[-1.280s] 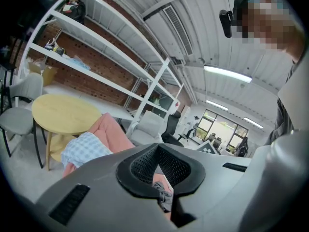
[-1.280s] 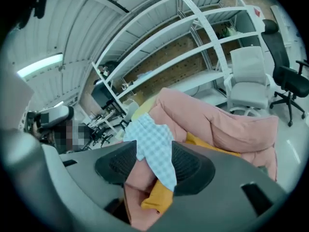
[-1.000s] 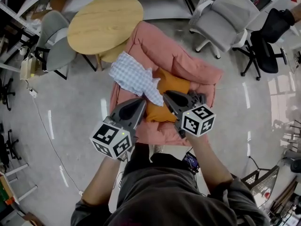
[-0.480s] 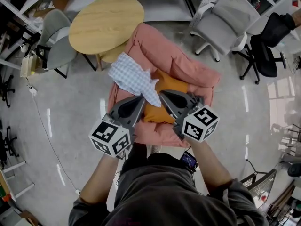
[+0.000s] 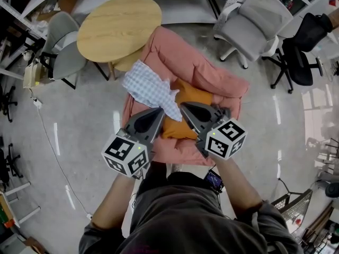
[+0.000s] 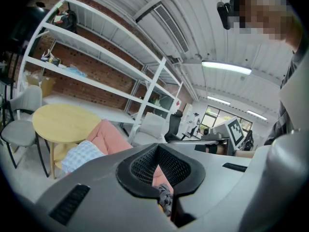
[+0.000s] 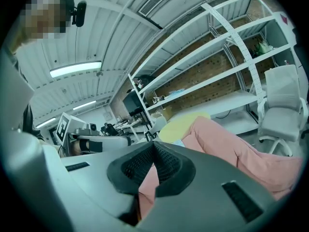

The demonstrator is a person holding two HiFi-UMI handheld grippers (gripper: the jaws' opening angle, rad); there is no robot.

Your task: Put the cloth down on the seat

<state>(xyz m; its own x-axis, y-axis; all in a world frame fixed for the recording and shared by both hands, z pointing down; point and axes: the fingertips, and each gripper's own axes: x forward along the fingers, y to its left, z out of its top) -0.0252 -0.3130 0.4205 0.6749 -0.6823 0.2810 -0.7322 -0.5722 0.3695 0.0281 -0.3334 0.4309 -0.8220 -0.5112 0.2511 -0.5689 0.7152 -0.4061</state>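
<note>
The blue-and-white checked cloth [image 5: 151, 89] lies spread over the left arm and seat of the pink sofa seat [image 5: 209, 70]. One corner trails down beside an orange cushion [image 5: 193, 95]. Both grippers hover over the seat's front edge, tips pointing at that corner. My left gripper [image 5: 159, 112] is shut with nothing gripped, and pink fabric shows past its tips [image 6: 157, 164]. The cloth [image 6: 82, 153] lies further off at the left. My right gripper [image 5: 184, 106] is shut on nothing [image 7: 153, 151], with only the pink seat [image 7: 231, 149] beyond it.
A round wooden table [image 5: 119, 25] stands just behind the seat's left end. Grey chairs [image 5: 61, 49] [image 5: 254, 23] and a black office chair [image 5: 304, 44] ring the area. White shelving lines the back wall. The person's legs are directly below the grippers.
The right gripper has edged slightly left toward the cloth's trailing corner. The cloth and the left gripper have stayed where they were.
</note>
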